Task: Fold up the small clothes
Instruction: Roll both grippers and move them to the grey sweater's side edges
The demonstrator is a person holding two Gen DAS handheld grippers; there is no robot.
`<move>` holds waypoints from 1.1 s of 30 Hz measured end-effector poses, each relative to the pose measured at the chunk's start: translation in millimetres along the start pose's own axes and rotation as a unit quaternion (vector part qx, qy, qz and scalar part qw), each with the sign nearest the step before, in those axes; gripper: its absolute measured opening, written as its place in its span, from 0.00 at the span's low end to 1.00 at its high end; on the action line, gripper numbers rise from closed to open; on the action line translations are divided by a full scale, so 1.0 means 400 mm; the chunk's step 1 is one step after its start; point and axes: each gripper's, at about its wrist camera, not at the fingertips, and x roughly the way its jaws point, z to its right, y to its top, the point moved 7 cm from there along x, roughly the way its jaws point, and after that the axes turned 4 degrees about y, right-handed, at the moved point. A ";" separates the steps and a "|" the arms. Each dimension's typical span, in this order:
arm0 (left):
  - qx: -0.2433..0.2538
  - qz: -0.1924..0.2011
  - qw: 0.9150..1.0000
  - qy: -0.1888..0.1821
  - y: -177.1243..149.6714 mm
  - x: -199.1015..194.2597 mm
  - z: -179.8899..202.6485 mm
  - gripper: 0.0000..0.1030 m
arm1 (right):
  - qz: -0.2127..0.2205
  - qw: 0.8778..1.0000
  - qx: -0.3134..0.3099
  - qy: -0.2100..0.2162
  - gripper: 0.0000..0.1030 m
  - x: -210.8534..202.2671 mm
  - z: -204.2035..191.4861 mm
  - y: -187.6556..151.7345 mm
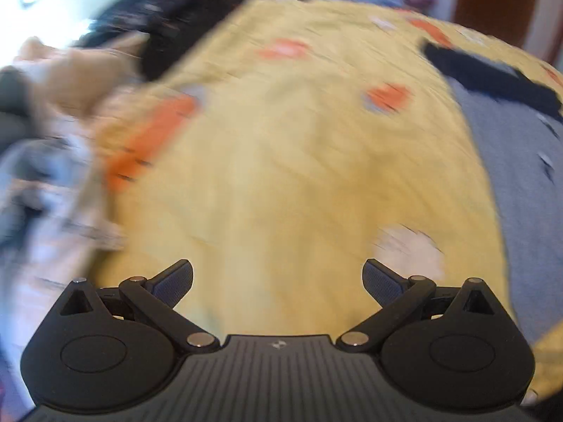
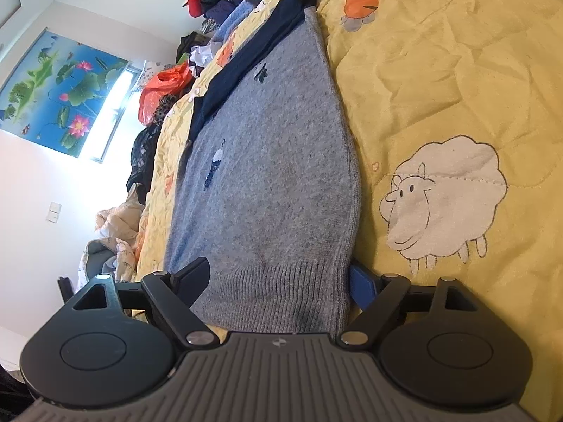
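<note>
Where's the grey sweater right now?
The grey sweater lies flat on the yellow quilt, left of the sheep print in the right wrist view, its ribbed hem between the right gripper's open fingers.

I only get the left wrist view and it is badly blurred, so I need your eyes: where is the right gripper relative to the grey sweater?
Observer: The right gripper is at the ribbed hem of the grey sweater, one finger on each side of it, jaws wide apart, not clamped.
Operator: Is the sweater flat?
Observer: Yes, it lies spread on the yellow quilt, navy sleeve along its far edge.
Operator: What is beside the hem on the quilt?
Observer: A white sheep print, just off the sweater's side edge.
Operator: And my left gripper?
Observer: The left gripper is open above bare quilt, holding nothing.
</note>
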 end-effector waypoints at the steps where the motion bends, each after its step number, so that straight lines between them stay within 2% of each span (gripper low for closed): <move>1: -0.032 0.006 0.999 0.004 0.024 -0.014 -0.057 1.00 | -0.003 1.000 -0.002 -0.003 0.81 0.002 -0.003 0.002; 3: -0.080 0.035 0.996 -0.018 0.062 -0.050 -0.099 1.00 | -0.006 1.000 -0.006 -0.005 0.84 0.009 -0.008 0.007; 4: -0.081 0.047 0.995 -0.040 0.074 -0.066 -0.084 1.00 | -0.005 1.000 -0.008 -0.005 0.86 0.014 -0.012 0.009; 5: -0.073 0.057 0.993 -0.067 0.079 -0.077 -0.045 1.00 | -0.004 1.000 -0.008 -0.004 0.88 0.018 -0.014 0.010; 7: -0.056 0.052 0.987 -0.143 0.065 -0.066 0.082 1.00 | 0.000 1.000 -0.009 -0.002 0.92 0.022 -0.018 0.011; 8: -0.059 0.038 0.978 -0.197 0.044 -0.051 0.150 1.00 | 0.002 1.000 -0.009 -0.001 0.94 0.024 -0.020 0.010; 9: -0.064 0.015 0.965 -0.254 0.017 -0.031 0.222 1.00 | 0.003 1.000 -0.009 0.000 0.94 0.026 -0.021 0.010; 11: -0.078 -0.034 0.939 -0.334 -0.052 0.024 0.369 1.00 | 0.003 1.000 -0.009 -0.002 0.93 0.024 -0.020 0.010; 13: -0.095 -0.075 0.915 -0.384 -0.106 0.062 0.464 1.00 | 0.001 1.000 -0.006 -0.005 0.91 0.023 -0.018 0.012; 14: -0.105 -0.059 0.909 -0.398 -0.113 0.060 0.482 1.00 | -0.001 1.000 -0.005 -0.006 0.90 0.021 -0.017 0.012; 15: -0.120 -0.064 0.900 -0.414 -0.121 0.065 0.494 1.00 | -0.004 1.000 -0.005 -0.008 0.90 0.024 -0.018 0.011; 19: -0.210 -0.103 0.846 -0.480 -0.130 0.095 0.505 1.00 | -0.002 1.000 -0.003 0.004 0.92 0.026 -0.016 0.015; 23: -0.202 -0.116 0.838 -0.494 -0.141 0.075 0.540 1.00 | 0.005 1.000 0.007 0.022 0.91 0.029 -0.012 0.016; 26: -0.191 -0.122 0.841 -0.491 -0.150 0.069 0.564 1.00 | 0.001 1.000 0.006 0.023 0.89 0.027 -0.013 0.009; 27: -0.184 -0.118 0.847 -0.484 -0.151 0.066 0.574 0.98 | 0.000 1.000 0.005 0.024 0.89 0.027 -0.012 0.008; 28: -0.175 -0.117 0.853 -0.478 -0.151 0.062 0.582 0.90 | 0.000 1.000 0.005 0.025 0.89 0.027 -0.011 0.007; 29: -0.164 -0.118 0.860 -0.468 -0.153 0.060 0.590 0.75 | 0.000 1.000 0.007 0.027 0.87 0.028 -0.010 0.008; 30: -0.154 -0.116 0.867 -0.459 -0.153 0.061 0.595 0.70 | 0.000 1.000 0.008 0.027 0.86 0.028 -0.008 0.008; 31: -0.147 -0.112 0.873 -0.451 -0.152 0.061 0.597 0.60 | 0.001 1.000 0.009 0.026 0.82 0.028 -0.005 0.009; 32: -0.142 -0.110 0.877 -0.445 -0.151 0.065 0.599 0.50 | 0.001 1.000 0.009 0.025 0.77 0.027 -0.002 0.010; 33: -0.141 -0.110 0.880 -0.440 -0.155 0.067 0.594 0.46 | 0.002 1.000 0.010 0.023 0.73 0.025 0.002 0.011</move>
